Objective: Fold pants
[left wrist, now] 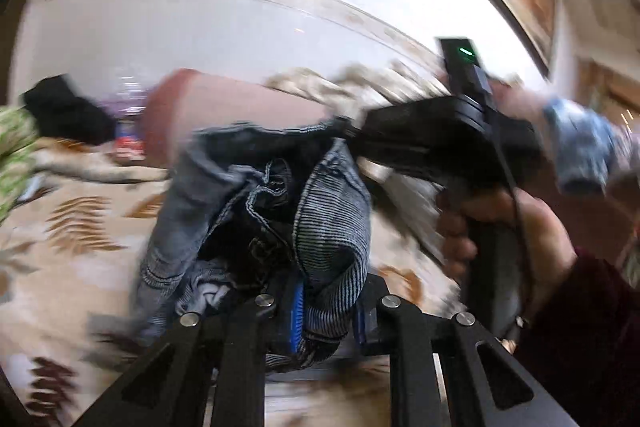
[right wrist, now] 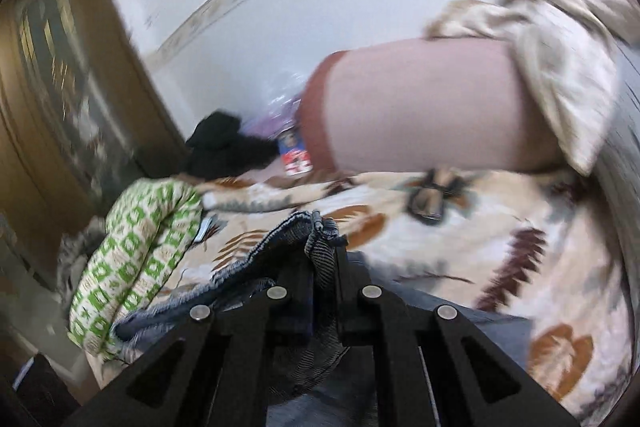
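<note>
Pants (left wrist: 256, 211) are hanging bunched above the bed (left wrist: 68, 227). Left gripper (left wrist: 324, 311) and right gripper (right wrist: 322, 267) are each clamping denim, probably to spread it

Pants (left wrist: 256, 211): blue-grey denim, ribbed weave, stitched seams, frayed hem. Bunched and hanging in mid-air above leaf-print bedspread, not flat. Fabric pinched at two spots, stretched between them; second edge (right wrist: 316, 247) crumpled, draping down.
</note>
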